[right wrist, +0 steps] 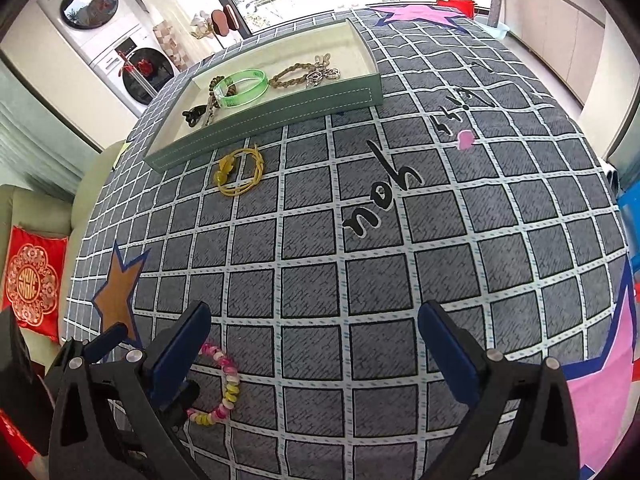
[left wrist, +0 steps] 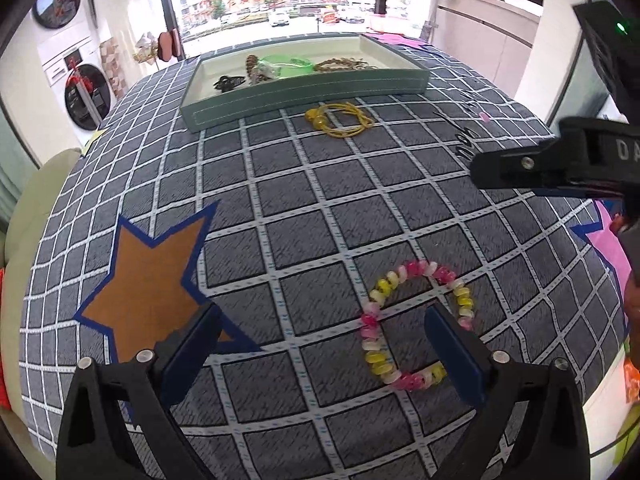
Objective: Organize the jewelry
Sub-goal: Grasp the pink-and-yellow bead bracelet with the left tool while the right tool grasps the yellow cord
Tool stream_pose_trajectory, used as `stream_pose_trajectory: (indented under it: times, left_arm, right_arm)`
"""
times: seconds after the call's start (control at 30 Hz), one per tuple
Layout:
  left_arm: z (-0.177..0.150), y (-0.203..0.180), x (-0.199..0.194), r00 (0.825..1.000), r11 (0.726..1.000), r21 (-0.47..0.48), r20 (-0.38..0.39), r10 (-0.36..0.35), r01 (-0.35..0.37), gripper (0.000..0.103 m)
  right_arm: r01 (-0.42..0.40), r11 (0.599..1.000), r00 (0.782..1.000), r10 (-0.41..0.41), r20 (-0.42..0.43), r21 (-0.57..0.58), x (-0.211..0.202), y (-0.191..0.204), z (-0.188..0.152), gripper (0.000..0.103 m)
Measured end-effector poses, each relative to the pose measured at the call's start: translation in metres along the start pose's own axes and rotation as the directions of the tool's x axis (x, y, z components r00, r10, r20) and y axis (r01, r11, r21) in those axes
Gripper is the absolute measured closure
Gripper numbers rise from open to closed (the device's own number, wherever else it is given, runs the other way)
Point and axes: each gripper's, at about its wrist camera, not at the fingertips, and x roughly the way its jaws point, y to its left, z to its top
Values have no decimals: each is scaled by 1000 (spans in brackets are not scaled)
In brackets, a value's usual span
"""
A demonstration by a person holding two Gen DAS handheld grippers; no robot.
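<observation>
A pink, yellow and white bead bracelet [left wrist: 416,326] lies on the checked cloth. My left gripper [left wrist: 324,348] is open, and its right finger [left wrist: 456,356] sits inside the bracelet's ring. In the right wrist view the same bracelet [right wrist: 226,386] shows beside the left finger of my open right gripper [right wrist: 316,344], which holds nothing. A yellow cord bracelet [left wrist: 340,119] [right wrist: 240,170] lies just in front of the green tray [left wrist: 304,98] [right wrist: 280,118]. The tray holds a green bangle [right wrist: 240,87], a braided bracelet [right wrist: 290,76], metal rings and a dark clip.
The grey checked tablecloth [right wrist: 320,240] carries an orange star patch [left wrist: 148,280], pink star patches [right wrist: 424,14] and black lettering. My right gripper's body [left wrist: 560,160] reaches in at the right of the left wrist view. Washing machines, a window and a sofa surround the table.
</observation>
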Motion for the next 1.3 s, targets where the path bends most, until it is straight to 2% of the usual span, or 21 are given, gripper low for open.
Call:
stream_pose_trajectory:
  times: [0.03,0.17,0.4,0.47,0.5,0.67,0.77,1.03,1.17,1.3]
  left_arm:
    - [1,-2,2,1000,1000,12,-9,-1,1,10]
    - [0,-8,3,1000,999,36,-14,-17,18,14]
    - [-1,-18,-1,999,996,76,-2,-53,53,38]
    - [-1,-20,-3,998,994,87,8,-64,63,59]
    - [-1,-19,-4,997,994,87,8,-74,73,80]
    - [4,-1,-2,986,986,-18,-3,-168,168,81]
    - [9,11,-1,985,983,-64,1,-170,170,81]
    - [16,26,-6,988,986,-75,26,-150,152,81]
    - [17,30,-5,989,987,-77,33,-141,143,81]
    - [18,36,-3,991,987,-90,34,-130,133,81]
  right_arm:
    - [-1,1000,1000,1,-1,-1,1,0,1,0]
    - [1,1000,1000,-1,-1,-16,3,4,4,0]
    - [-1,999,1000,1,-11,-33,11,9,9,0]
    - [-2,999,1000,1,-14,-36,13,10,10,0]
    - [-2,999,1000,1,-16,-38,14,11,10,0]
    - [0,999,1000,0,-19,-43,18,13,13,0]
    - [3,999,1000,-4,-18,-51,20,14,15,0]
    - [6,997,1000,-7,-7,-71,29,24,26,1]
    - [8,994,1000,-7,9,-105,34,37,36,10]
    - [20,987,1000,-17,21,-158,44,54,49,10]
